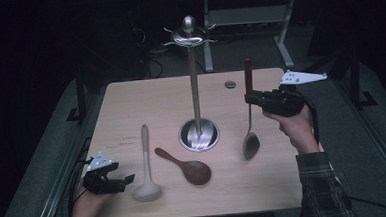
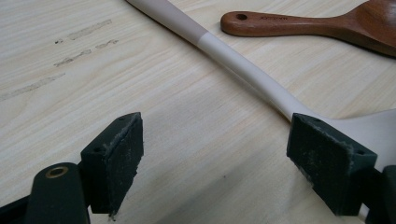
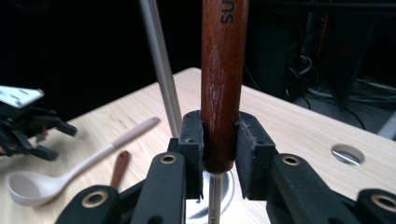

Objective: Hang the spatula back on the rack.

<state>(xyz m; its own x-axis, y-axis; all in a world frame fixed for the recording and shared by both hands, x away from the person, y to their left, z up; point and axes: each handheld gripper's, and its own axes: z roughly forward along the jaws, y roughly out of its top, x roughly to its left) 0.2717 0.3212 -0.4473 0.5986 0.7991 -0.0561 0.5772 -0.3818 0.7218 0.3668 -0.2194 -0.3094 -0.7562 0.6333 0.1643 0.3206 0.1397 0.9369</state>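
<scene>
We find the wood-handled ladle [image 1: 250,116] held upright off the table, right of centre, its dark handle topmost and its metal bowl hanging just above the tabletop. The right gripper [image 1: 250,98] pinches it: in the right gripper view the two black pads [image 3: 192,140] press against either side of the handle [image 3: 223,84], just above where the wood meets the metal shank. The person's right hand [image 1: 294,125] carries this gripper, with a plaid sleeve [image 1: 319,184] behind it.

Left of the ladle stands the utensil stand [image 1: 195,88], a thin metal pole rising from a round base [image 1: 199,134] at the table's middle to a hooked crown (all the hooks we can make out are bare).

Nearer and further left, the brown wooden spoon [image 1: 185,166] lies flat, bowl to the near right. Beside it on the left lies the pale ladle [image 1: 145,166], handle pointing far, bowl near.

The left gripper [image 1: 125,181] rests low at the near left edge of the table [image 1: 145,98], held in the left hand [image 1: 88,204]. Its jaws stand spread apart with nothing between them; in the left gripper view one pad [image 2: 329,161] sits just beside the pale ladle's neck, though we cannot tell whether it touches.

A small round grommet hole [image 1: 230,84] marks the far side of the tabletop.
</scene>
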